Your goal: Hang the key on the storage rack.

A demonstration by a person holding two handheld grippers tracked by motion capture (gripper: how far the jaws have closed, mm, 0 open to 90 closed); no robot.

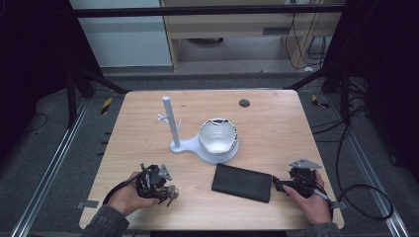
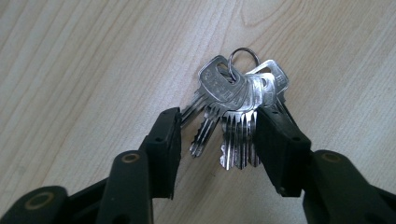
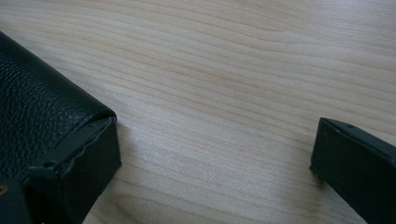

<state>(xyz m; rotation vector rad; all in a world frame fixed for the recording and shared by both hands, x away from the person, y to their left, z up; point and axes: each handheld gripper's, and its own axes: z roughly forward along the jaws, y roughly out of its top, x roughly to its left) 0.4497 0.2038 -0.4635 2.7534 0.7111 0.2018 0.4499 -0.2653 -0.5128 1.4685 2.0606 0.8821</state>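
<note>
Now: silver key bunch (image 2: 233,109) on one ring | left jaws clamp its blades | right jaws open beside black wallet (image 3: 32,112)

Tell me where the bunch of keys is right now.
The bunch of keys lies on the wooden table near its front left corner, between the jaws of the left gripper, left of the black wallet.
</note>
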